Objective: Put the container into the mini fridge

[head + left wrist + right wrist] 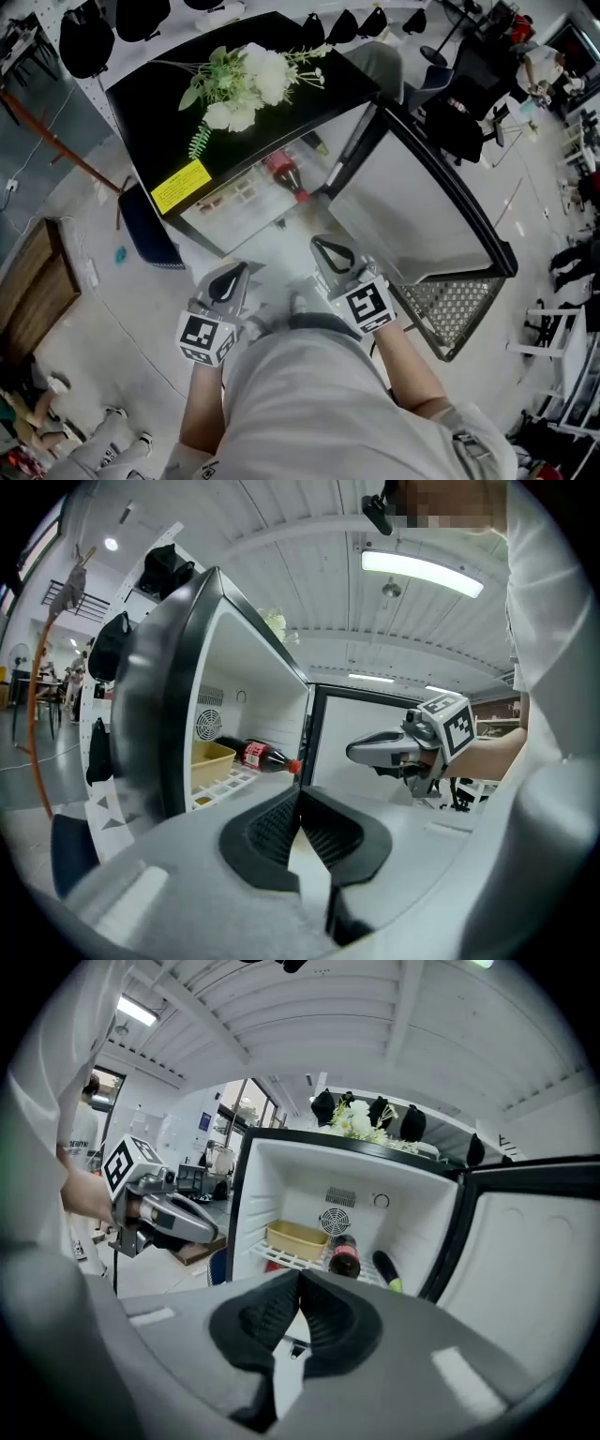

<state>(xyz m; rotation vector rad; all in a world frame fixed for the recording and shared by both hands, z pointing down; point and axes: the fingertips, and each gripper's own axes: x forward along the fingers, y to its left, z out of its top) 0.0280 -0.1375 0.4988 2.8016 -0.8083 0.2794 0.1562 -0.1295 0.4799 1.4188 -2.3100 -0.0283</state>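
1. Head view: the mini fridge [159,117] stands with its open front toward the person and its door [403,206] swung wide to the right. Flowers [244,80] lie on its black top. A cola bottle [284,174] shows inside. The left gripper [230,279] and right gripper [330,253] are held side by side close to the body, outside the fridge, both pointing at the opening.

2. Left gripper view: its jaws are pressed together at the tips with nothing between them. The container [211,761] (a shallow yellow tub, open side up) sits on the wire shelf [230,778] inside, left of and beyond the jaw tips, well apart from them. The cola bottle lies just beside it, cap toward the door.

3. Right gripper view: these jaws are also closed on nothing. The container rests flat on the left part of the shelf, its long axis running across the fridge from side to side. It is straight ahead of the jaw tips and well apart. To its right lie the cola bottle and a dark bottle [387,1271].
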